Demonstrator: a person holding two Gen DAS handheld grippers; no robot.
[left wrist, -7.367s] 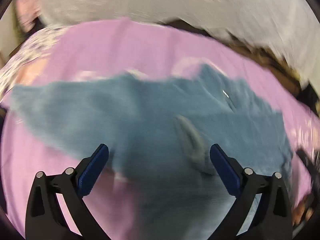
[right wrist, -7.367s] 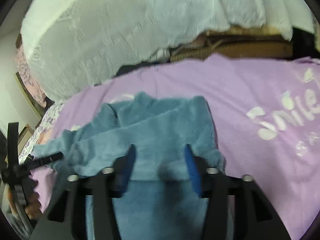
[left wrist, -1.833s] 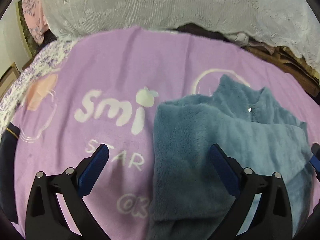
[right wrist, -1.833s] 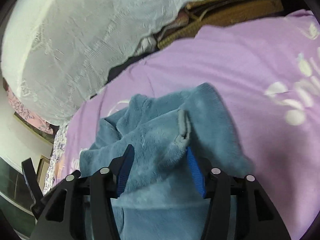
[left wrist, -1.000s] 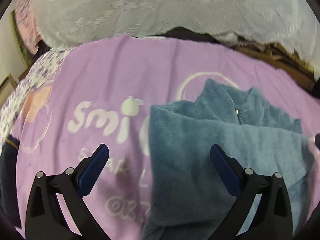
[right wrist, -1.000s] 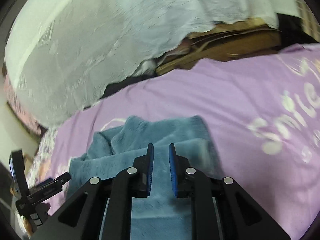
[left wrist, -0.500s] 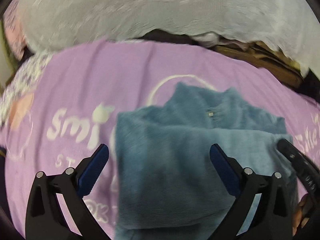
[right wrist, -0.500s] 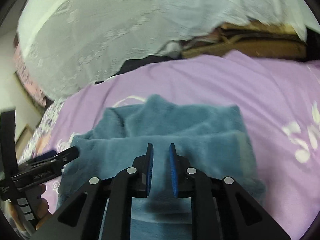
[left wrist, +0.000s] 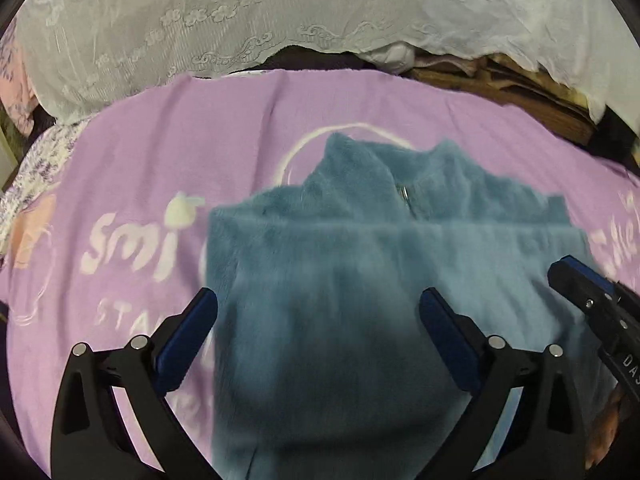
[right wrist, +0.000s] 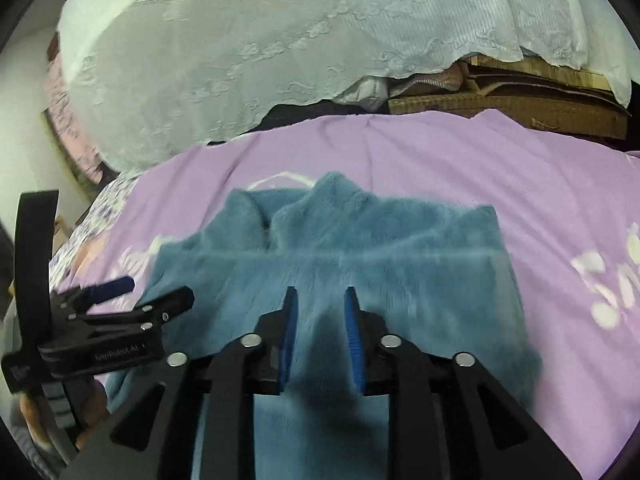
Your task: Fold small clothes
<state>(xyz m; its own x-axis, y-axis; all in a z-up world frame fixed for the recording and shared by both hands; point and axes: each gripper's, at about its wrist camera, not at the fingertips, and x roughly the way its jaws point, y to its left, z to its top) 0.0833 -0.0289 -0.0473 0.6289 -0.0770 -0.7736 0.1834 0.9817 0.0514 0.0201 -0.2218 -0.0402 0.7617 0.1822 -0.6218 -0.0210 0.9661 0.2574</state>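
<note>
A blue fleece top [left wrist: 340, 264] lies on the purple blanket [left wrist: 168, 152], collar at the far end, its sides folded in and a sleeve laid across the chest. My left gripper [left wrist: 320, 308] hangs over its near left part, open wide, with nothing between the fingers. In the right wrist view the fleece top [right wrist: 400, 248] fills the middle. My right gripper [right wrist: 320, 314] hovers low over it, and its jaws are opening with a narrow gap. Fleece shows through the gap, but the pads do not press on it. The left gripper [right wrist: 148, 290] sits at the garment's left edge.
A white lace cover [left wrist: 280, 20] drapes a bulky pile behind the blanket. Brown cardboard [right wrist: 520, 100] and dark clothing sit under its hem. A floral cloth [left wrist: 36, 168] lies at the far left. The other gripper [left wrist: 576, 276] enters at the right edge. A hand [right wrist: 84, 400] holds the left tool.
Both grippers have slid sideways and now sit over the folded top. The right jaws were nearly together and have parted. The left gripper stays wide open.
</note>
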